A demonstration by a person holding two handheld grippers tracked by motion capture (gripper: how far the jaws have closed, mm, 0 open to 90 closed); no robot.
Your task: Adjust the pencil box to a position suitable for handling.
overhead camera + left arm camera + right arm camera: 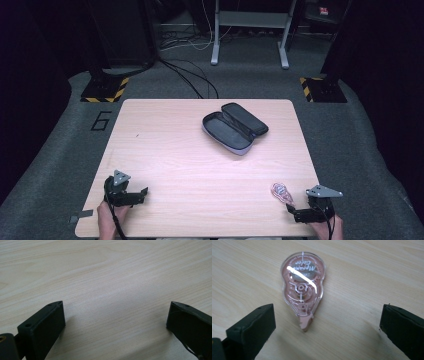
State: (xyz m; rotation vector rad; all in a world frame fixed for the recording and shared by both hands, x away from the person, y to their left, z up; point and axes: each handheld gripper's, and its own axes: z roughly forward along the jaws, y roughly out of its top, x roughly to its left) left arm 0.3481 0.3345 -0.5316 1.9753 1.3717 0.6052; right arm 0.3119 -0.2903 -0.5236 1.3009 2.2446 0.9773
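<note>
The wooden table (165, 150) is lying mostly bare, an open black case (235, 128) sitting toward its far edge. The left gripper (131, 196) and right gripper (301, 214) are both gaping wide (holding nothing) near the near edge, the pink correction-tape roller (303, 292) lying just beyond the right jaws.

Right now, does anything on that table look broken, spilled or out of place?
Nothing stands out. The pencil case lies open on the table, and the pink correction tape lies flat and whole ahead of the open right gripper.
</note>
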